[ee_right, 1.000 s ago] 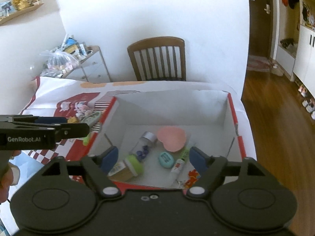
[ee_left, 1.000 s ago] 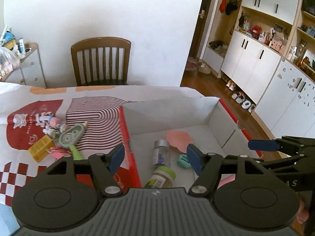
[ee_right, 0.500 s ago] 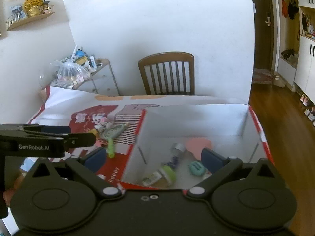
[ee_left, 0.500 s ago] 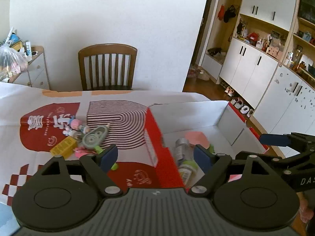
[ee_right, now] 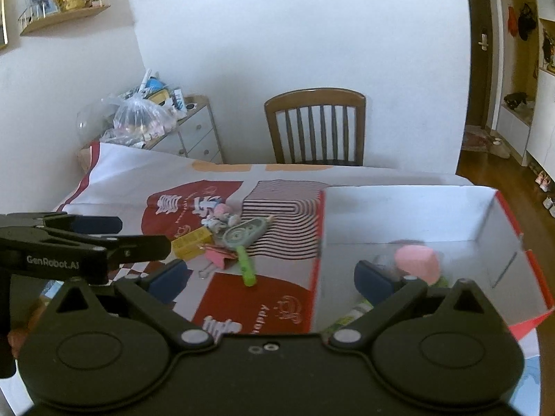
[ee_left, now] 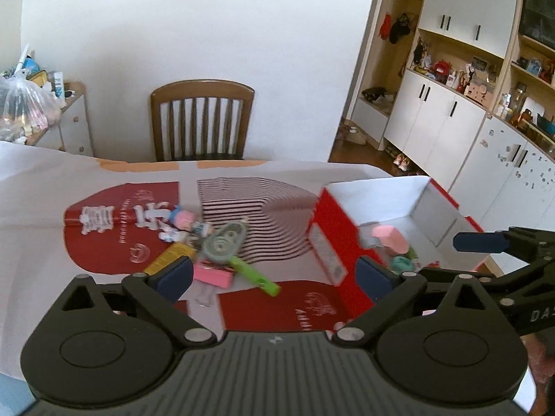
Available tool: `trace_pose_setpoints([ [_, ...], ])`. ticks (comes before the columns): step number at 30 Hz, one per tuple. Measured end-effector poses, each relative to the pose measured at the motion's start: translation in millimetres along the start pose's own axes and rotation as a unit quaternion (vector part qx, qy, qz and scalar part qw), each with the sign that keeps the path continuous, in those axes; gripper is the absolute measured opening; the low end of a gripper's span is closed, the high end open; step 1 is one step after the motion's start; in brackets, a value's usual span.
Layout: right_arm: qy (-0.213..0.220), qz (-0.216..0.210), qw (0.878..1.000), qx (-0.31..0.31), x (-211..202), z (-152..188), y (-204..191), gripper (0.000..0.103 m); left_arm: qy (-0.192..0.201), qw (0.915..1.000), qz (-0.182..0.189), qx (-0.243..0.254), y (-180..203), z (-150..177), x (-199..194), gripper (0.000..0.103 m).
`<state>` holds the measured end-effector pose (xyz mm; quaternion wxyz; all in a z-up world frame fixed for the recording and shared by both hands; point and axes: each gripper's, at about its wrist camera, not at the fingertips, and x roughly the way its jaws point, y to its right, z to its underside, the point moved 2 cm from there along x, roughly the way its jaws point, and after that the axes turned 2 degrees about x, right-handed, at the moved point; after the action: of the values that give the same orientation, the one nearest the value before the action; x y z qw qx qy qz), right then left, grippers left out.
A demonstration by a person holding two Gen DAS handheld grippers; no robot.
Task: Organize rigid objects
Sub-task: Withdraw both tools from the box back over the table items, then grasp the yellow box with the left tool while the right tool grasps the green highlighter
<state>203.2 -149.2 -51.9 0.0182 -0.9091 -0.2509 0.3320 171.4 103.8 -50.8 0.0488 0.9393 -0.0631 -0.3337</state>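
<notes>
A red box with white inside [ee_left: 432,208] [ee_right: 409,218] sits at the table's right; a pink heart-shaped thing [ee_left: 388,237] [ee_right: 416,263], a teal round thing [ee_left: 402,262] and bottles lie in it. Left of it lies a pile: a grey-green tape dispenser [ee_left: 223,242] [ee_right: 244,232], a green pen [ee_left: 255,275] [ee_right: 245,265], a pink clip [ee_left: 212,275] [ee_right: 218,256], a yellow block [ee_left: 170,258] [ee_right: 190,242] and small figurines [ee_left: 180,223] [ee_right: 220,216]. My left gripper [ee_left: 274,275] is open and empty above the pile's near side. My right gripper [ee_right: 270,277] is open and empty near the box's left wall.
A wooden chair [ee_left: 201,121] [ee_right: 315,126] stands behind the table. A drawer unit with a plastic bag [ee_right: 145,119] is at the back left. White cupboards [ee_left: 451,114] line the right wall. The table carries a red and white patterned cloth [ee_left: 114,228].
Both grippers have swung left, away from over the box toward the pile of small things on the cloth. Both stay open and empty.
</notes>
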Motion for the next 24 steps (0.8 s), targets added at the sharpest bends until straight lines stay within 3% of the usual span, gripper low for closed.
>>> trace_pose_setpoints([
  [7,-0.011,0.003,1.0,-0.01,27,-1,-29,0.102,-0.013,0.9992,-0.015,-0.034,-54,11,12,0.101],
  [15,-0.041,0.014,0.999,-0.029,70,4,-49,0.102,-0.023,0.9984,-0.052,-0.005,-90,19,49,0.1],
  [24,-0.086,0.031,0.995,-0.045,120,8,-50,0.087,-0.049,0.9966,-0.066,0.0,-115,32,96,0.1],
])
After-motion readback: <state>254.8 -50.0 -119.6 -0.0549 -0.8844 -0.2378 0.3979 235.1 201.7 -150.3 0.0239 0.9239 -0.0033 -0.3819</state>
